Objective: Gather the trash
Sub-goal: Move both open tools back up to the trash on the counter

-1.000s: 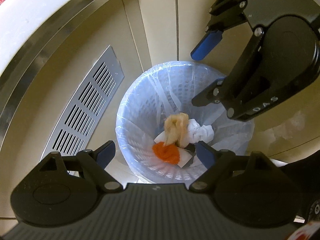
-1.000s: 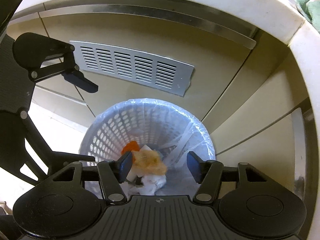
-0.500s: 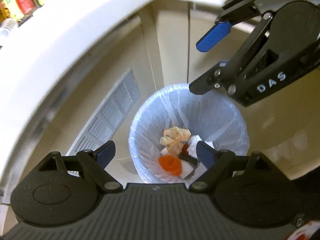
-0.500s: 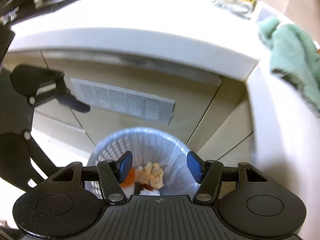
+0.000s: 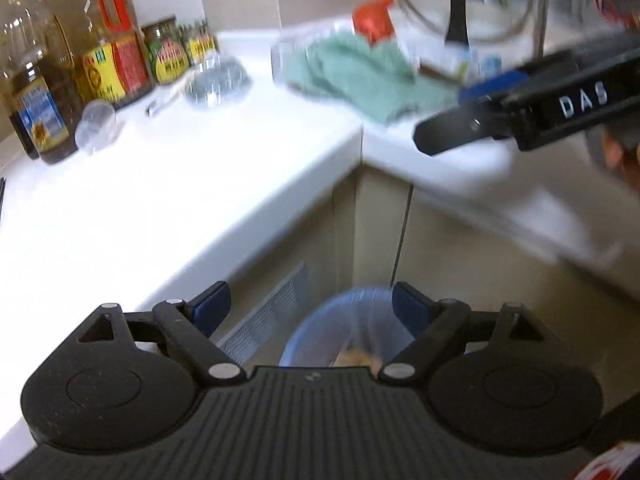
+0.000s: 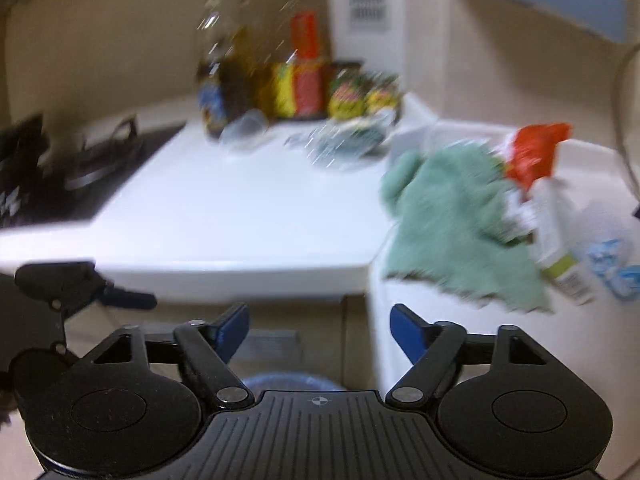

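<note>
Left wrist view, near field: the left gripper (image 5: pixel 310 306) is seen at the bottom of the frame with its blue pads spread wide; nothing is held between them. Just beyond, low in the centre, the blue-lined trash bin (image 5: pixel 316 340) is seen on the floor against the cabinet corner, partly hidden by the gripper body; a pale crumpled scrap (image 5: pixel 358 356) is glimpsed inside it. A metal vent grille (image 5: pixel 268 316) is noted on the cabinet face to the bin's left.

Right wrist view, near field: the right gripper (image 6: pixel 320 330) is seen at the bottom of the frame; its jaws have just been opening and are spread, with nothing between them. Only the bin's rim (image 6: pixel 288 382) is shown below the pads.

Middle field: the white countertop (image 5: pixel 160 200) is seen running across both views, meeting at an inner corner. In the left wrist view the right gripper is seen at the upper right, above the counter edge.

Far field, blurred: a green cloth (image 6: pixel 452 216) is draped over the counter at right, with a red wrapper (image 6: pixel 536 152) and a white carton (image 6: pixel 556 232) beside it. Oil bottles (image 5: pixel 40 92) and jars (image 5: pixel 172 54) are lined along the back wall. A stove (image 6: pixel 60 168) is noted at the left edge of the right wrist view.
</note>
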The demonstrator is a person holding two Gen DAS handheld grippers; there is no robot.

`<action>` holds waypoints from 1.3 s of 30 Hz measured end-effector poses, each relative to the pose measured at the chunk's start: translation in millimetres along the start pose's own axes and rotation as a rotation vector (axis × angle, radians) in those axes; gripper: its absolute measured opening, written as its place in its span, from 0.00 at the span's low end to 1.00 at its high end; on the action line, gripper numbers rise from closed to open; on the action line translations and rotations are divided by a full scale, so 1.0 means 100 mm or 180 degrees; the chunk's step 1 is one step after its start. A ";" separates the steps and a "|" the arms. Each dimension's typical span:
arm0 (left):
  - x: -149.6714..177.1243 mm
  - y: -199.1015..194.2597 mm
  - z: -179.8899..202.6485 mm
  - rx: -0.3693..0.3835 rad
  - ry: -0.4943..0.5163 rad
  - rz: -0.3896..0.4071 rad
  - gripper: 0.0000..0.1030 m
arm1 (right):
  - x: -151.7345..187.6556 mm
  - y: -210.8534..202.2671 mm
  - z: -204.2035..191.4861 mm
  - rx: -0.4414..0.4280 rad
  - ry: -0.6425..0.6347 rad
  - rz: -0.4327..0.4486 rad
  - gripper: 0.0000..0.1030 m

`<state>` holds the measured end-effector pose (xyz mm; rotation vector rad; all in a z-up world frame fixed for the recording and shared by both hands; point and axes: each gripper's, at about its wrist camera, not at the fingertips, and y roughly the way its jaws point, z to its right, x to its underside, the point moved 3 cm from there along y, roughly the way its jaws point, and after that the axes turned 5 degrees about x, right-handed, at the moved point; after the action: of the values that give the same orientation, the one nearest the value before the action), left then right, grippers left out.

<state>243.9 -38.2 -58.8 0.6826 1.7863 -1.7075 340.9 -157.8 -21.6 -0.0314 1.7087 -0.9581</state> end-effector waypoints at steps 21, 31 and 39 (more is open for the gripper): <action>-1.48 0.50 0.71 0.0319 -0.0471 0.0580 0.99 | -0.12 -0.41 1.97 0.1312 0.0741 0.0311 0.99; -1.93 1.03 1.03 0.0458 -0.0604 0.0506 0.94 | 0.06 -0.28 2.34 0.1247 0.0762 0.0217 0.91; -2.08 1.44 1.50 0.0337 -0.0239 0.0446 0.91 | 0.27 -0.34 2.57 0.1314 0.0958 0.0198 0.88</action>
<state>501.0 -175.0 -17.1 0.7599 1.5685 -1.7190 525.9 -340.6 -35.4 0.4549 1.7354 -1.3010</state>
